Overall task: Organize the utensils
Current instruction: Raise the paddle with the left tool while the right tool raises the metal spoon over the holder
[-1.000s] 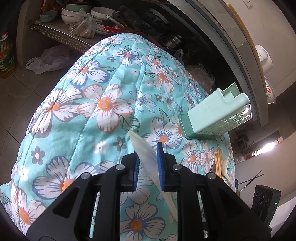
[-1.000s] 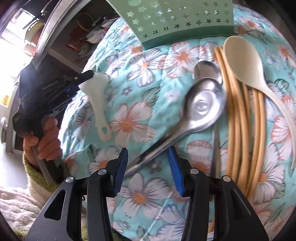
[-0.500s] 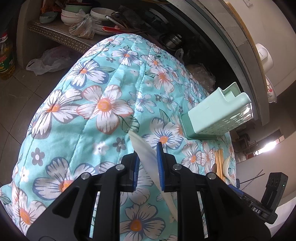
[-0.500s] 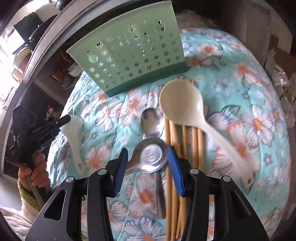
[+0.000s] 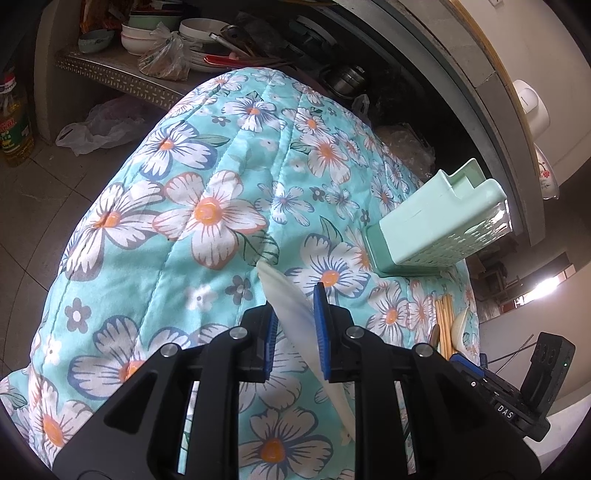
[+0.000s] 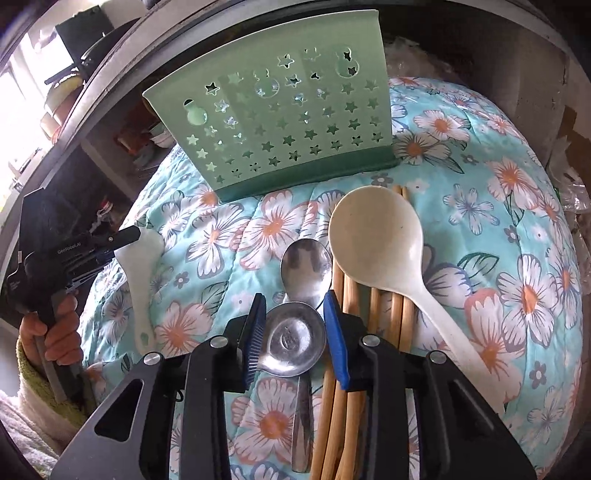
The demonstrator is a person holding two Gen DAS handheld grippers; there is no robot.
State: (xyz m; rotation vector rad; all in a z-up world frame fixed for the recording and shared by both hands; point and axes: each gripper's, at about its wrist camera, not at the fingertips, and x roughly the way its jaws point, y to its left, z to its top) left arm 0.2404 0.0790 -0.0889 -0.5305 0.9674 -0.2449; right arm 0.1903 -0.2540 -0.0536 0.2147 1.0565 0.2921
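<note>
My left gripper is shut on a white rice paddle, held still just above the floral quilt. The right wrist view shows that left gripper and the paddle at the left. My right gripper hangs over a metal spoon; its jaws are closing with the bowl between them, and no firm press shows. Beyond it lie a second metal spoon, several wooden chopsticks and a cream ladle. A green star-punched utensil holder stands behind them, also seen as the holder at the right.
A shelf with bowls and plates lies beyond the quilt's far edge. An oil bottle and a plastic bag sit on the tiled floor at the left. A person's hand grips the left tool.
My right gripper has moved forward from the spoon's handle to its bowl and its jaws have narrowed. It has come into the left view at lower right. The left gripper has kept still.
</note>
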